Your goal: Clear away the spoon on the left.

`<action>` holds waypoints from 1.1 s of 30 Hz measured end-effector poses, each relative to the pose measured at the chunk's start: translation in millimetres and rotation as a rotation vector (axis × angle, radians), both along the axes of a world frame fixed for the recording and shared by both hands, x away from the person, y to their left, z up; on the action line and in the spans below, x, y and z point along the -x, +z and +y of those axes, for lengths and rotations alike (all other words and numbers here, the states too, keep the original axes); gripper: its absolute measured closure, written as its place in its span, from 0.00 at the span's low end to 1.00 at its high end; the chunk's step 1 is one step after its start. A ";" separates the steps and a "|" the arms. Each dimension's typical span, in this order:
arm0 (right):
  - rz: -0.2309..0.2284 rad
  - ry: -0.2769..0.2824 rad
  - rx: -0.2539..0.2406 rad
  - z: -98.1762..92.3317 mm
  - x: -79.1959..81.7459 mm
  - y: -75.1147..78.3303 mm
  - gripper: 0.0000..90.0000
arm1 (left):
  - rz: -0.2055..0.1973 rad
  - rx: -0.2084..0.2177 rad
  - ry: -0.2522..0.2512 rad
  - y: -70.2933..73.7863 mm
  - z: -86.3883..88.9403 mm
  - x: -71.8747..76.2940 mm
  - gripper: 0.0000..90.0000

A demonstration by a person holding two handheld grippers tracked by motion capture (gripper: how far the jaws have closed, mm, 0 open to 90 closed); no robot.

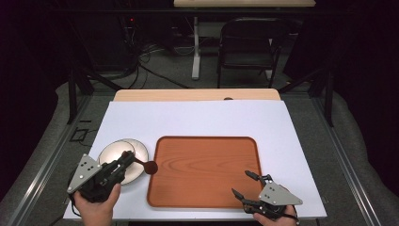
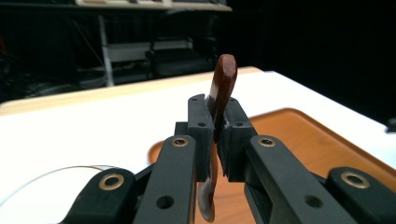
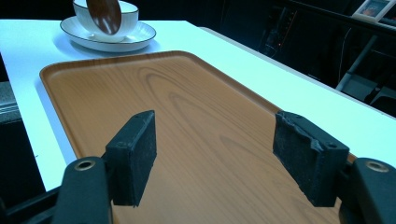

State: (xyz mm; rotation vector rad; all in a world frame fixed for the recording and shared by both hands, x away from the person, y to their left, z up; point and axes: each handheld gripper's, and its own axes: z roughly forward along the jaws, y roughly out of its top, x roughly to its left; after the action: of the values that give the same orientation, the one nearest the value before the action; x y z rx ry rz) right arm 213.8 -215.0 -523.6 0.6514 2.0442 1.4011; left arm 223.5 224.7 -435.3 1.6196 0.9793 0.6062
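Now the white surface [image 1: 197,117] carries a wooden tray [image 1: 207,174] at centre, a saucer [image 1: 108,153] with a bowl [image 3: 126,14] at near left. Left tool [image 1: 123,162] is clenched on a brown spoon [image 1: 149,167], its long axis running rightward, bowl end just over the tray's left rim. Right tool [image 1: 244,184] hangs released at the tray's near right corner, well apart from the spoon; the left hand [image 1: 96,207] is nearer.

I see a dark brown wooden spoon [image 1: 147,165] pinched by its handle, bowl over the orange wooden tray's [image 1: 244,146] left edge, beside my white bowl [image 3: 122,14] on its saucer [image 1: 109,153].
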 end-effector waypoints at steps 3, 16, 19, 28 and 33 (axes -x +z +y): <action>0.000 0.000 0.000 0.1 -0.1 -0.1 0.33 | 0.020 -0.020 -0.036 -1.7 -7.5 -0.5 0.94; -0.001 -0.002 -0.001 -0.4 0.0 0.2 0.33 | 0.088 -0.077 -0.151 -14.2 -37.4 -0.5 0.94; -0.002 -0.002 -0.001 -0.6 0.1 0.3 0.33 | 0.101 -0.084 -0.166 -15.1 -40.3 -0.7 0.94; -0.002 -0.001 -0.001 -0.7 0.2 0.4 0.33 | 0.137 -0.105 -0.199 -15.1 -46.5 -1.2 0.94; -0.002 -0.004 0.000 -0.7 -0.1 0.1 0.33 | 0.158 -0.115 -0.208 -16.1 -48.5 -6.2 0.94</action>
State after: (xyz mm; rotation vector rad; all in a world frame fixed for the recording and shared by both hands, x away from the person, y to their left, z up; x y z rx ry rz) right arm 213.8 -215.7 -523.5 0.6533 2.0403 1.3996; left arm 229.7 176.2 -451.4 1.8665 0.8881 0.4032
